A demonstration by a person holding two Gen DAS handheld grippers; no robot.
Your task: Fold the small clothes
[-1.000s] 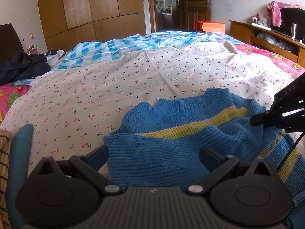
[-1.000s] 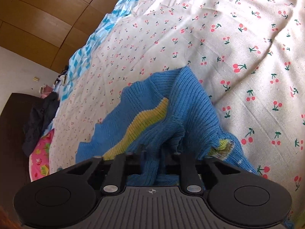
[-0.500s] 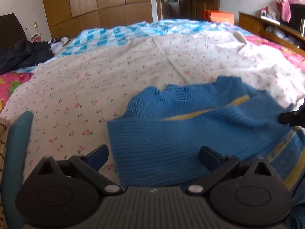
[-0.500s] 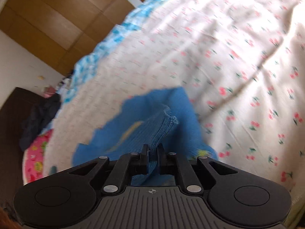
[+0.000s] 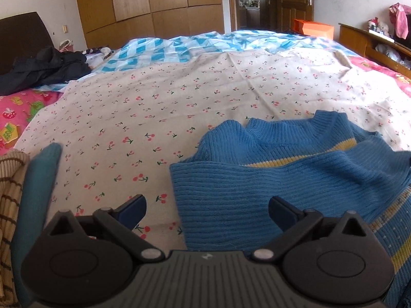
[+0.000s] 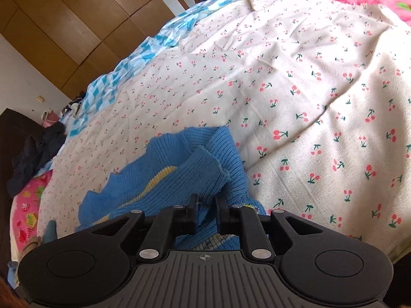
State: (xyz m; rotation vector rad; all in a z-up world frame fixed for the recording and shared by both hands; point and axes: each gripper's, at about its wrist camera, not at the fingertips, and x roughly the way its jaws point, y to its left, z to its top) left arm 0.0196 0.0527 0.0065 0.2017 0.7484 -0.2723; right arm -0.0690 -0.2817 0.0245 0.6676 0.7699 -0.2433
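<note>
A small blue knit sweater (image 5: pixel 269 179) with a yellow stripe lies partly folded on the cherry-print sheet (image 5: pixel 154 107). My left gripper (image 5: pixel 206 206) is open and empty, low over the sweater's near left edge, which lies between its fingers. My right gripper (image 6: pixel 205 204) is shut on a fold of the sweater (image 6: pixel 179 177) at its right side and holds that fold a little off the sheet (image 6: pixel 308 89).
A folded striped beige garment (image 5: pixel 10 187) and a teal piece (image 5: pixel 38 179) lie at the near left. Dark clothes (image 5: pixel 43 69) are heaped by the headboard. A blue checked cover (image 5: pixel 192 46) lies beyond the sheet. A wooden shelf (image 5: pixel 359 36) stands at the right.
My right gripper has carried the sweater's fold over the body, and the front now lies smoother. My left gripper has stayed open and shifted left, clear of most of the sweater.
</note>
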